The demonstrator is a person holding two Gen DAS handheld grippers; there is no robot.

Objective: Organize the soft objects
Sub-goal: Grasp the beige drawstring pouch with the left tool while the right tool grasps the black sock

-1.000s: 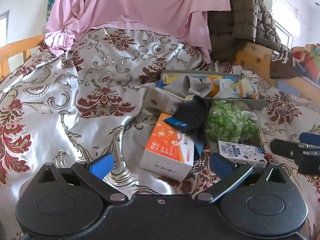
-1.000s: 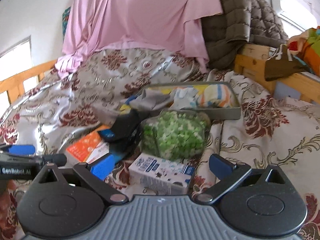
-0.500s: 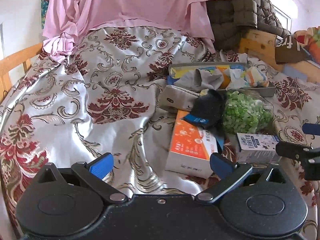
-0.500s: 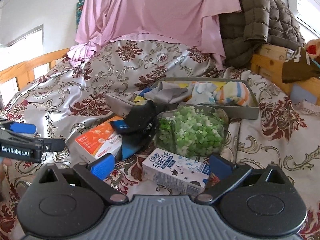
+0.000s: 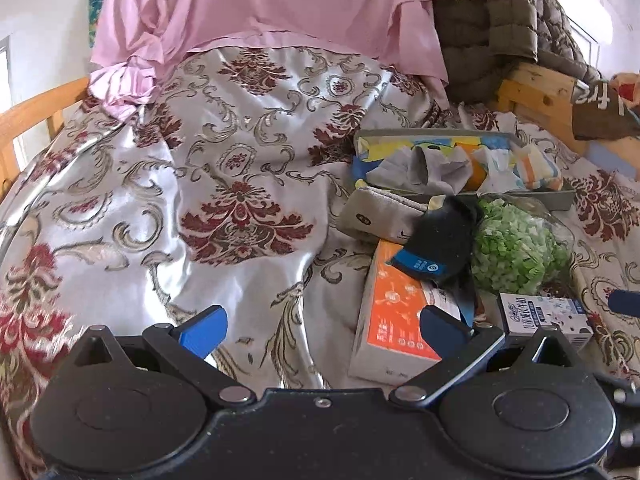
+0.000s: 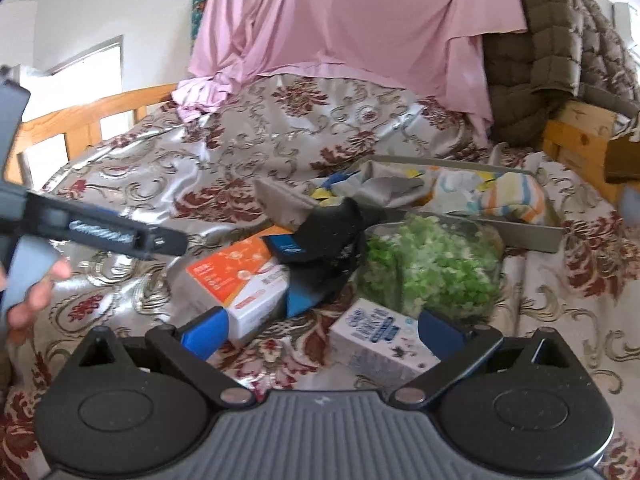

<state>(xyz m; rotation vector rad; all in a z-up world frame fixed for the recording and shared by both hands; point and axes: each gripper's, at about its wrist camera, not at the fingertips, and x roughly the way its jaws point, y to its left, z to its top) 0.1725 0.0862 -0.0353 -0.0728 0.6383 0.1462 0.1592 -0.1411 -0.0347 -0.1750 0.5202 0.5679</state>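
Note:
A grey tray [image 5: 560, 200] [image 6: 532, 232] on the bed holds several folded cloths and socks. A grey sock [image 5: 372, 216] [image 6: 280, 200] lies at the tray's near left corner. A black and blue sock [image 5: 440, 240] [image 6: 324, 236] drapes over an orange and white box [image 5: 388, 332] [image 6: 236, 276]. My left gripper [image 5: 320, 328] is open and empty, low over the bedspread left of the box. My right gripper [image 6: 322, 328] is open and empty, just before a small white carton [image 6: 376, 340] [image 5: 540, 316].
A clear bag of green pieces [image 5: 516, 252] [image 6: 432, 264] lies beside the socks. The floral satin bedspread [image 5: 200, 200] spreads to the left. A pink sheet [image 5: 260, 0], a brown quilted jacket [image 5: 500, 20] and wooden bed rails [image 6: 92, 116] stand behind.
Both grippers have drawn back and risen a little from the pile. My left gripper shifted left, so the box and socks now sit to its right. Both stayed open.

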